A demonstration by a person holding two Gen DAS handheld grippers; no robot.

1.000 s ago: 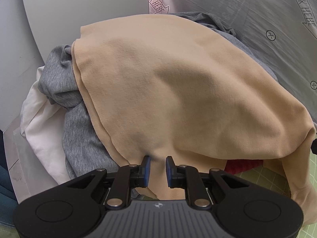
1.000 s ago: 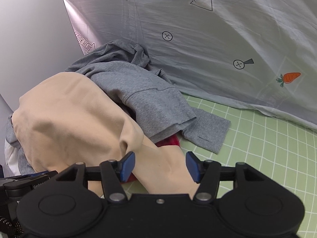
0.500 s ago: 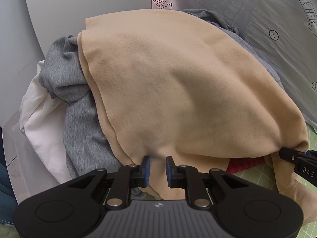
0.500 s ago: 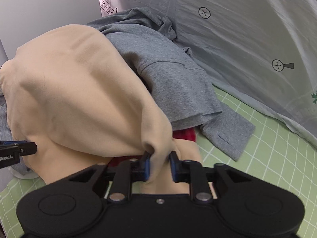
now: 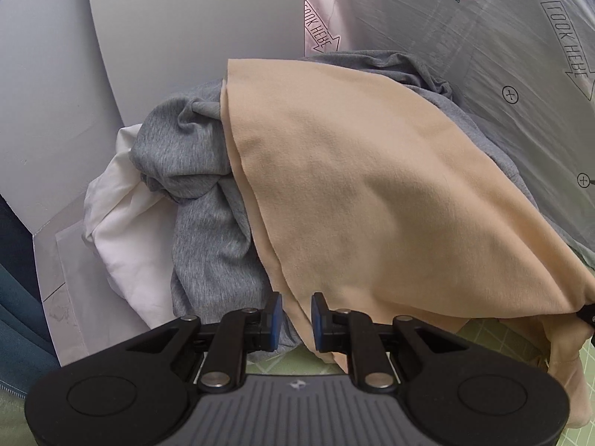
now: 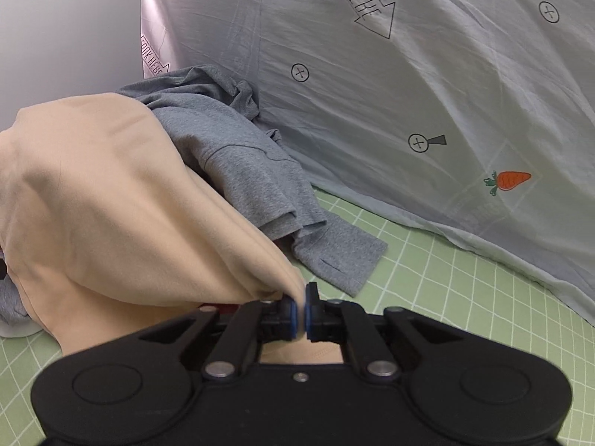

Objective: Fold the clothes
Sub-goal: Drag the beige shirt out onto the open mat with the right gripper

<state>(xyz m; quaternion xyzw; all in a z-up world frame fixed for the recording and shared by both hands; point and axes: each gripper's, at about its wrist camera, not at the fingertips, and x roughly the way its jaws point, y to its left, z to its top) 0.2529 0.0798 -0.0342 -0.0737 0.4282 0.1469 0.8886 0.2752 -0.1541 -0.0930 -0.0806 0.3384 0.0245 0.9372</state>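
A beige garment lies draped over a heap of clothes; it also shows in the right wrist view. My left gripper is nearly shut on the garment's lower edge, which passes between its blue pads. My right gripper is shut on a bunched corner of the beige garment and pulls it taut toward me. Grey clothes lie under and beside it, and a grey top spreads out behind it. A bit of red cloth peeps out beneath.
A white cloth lies at the heap's left side. A pale printed sheet with carrots and arrows hangs behind. A green grid mat covers the table. A grey wall panel stands at the back left.
My right gripper closed on the beige garment's corner and pulled it back and up. The garment stretched and slid right, uncovering more grey and white cloth on the left.
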